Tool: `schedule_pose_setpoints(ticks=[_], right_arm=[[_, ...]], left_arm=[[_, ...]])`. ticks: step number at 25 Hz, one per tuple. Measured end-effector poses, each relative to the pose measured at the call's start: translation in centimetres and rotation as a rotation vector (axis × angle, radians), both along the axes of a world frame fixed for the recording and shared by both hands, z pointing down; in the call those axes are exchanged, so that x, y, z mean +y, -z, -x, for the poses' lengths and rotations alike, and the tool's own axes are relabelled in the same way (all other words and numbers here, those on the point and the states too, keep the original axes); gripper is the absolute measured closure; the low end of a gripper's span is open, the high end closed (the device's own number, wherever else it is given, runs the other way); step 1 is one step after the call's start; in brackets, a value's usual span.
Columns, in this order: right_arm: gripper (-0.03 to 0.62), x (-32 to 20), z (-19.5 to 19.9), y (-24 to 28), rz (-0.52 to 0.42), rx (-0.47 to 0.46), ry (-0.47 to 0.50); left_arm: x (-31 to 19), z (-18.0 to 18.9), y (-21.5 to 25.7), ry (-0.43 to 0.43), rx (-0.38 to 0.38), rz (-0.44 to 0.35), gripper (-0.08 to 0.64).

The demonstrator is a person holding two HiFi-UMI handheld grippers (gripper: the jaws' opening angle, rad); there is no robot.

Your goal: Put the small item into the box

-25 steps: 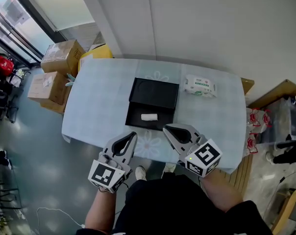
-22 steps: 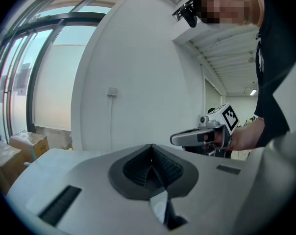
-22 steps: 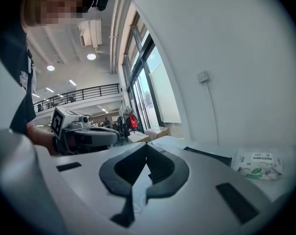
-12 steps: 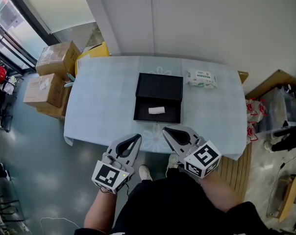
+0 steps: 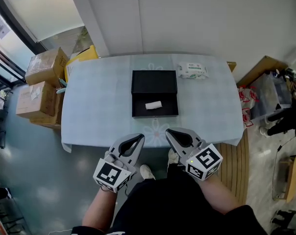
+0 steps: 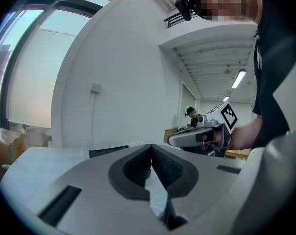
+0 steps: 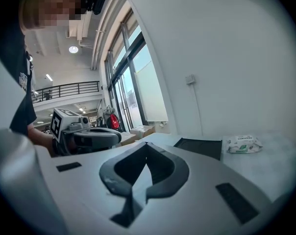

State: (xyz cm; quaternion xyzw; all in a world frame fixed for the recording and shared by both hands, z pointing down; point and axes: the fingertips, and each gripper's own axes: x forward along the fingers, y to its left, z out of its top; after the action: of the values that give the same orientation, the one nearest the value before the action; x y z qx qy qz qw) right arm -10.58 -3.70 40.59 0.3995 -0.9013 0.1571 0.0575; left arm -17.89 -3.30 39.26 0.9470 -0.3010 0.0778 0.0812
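white small item (image 5: 153, 105) lies inside the black box (image 5: 140, 112), well ahead of the left gripper (image 5: 139, 139) and right gripper (image 5: 169, 133), which hover side by side short of the table (image 5: 99, 106), each with jaws pressed together on nothing.

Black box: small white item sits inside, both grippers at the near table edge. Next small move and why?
Probably just hold. The white item already lies in the black box, and the left gripper and right gripper are shut and empty at the near edge of the table. Nothing looks left to place.
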Motion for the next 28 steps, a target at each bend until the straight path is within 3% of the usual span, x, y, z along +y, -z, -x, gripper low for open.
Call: schedule_pose_setpoints(ticks=[13,28], right_arm=[[0.583,2.8,0.9,-0.2,-0.007,-0.005,-0.084],[0.583,6.1,2.0,0.6,-0.032,0.002,-0.099]], left_arm=[[1.9,0.5,-0.3,-0.093,-0.004,-0.009,0.551],[5.0,1.8,0.5,-0.101,0.013,-0.031,0.551]])
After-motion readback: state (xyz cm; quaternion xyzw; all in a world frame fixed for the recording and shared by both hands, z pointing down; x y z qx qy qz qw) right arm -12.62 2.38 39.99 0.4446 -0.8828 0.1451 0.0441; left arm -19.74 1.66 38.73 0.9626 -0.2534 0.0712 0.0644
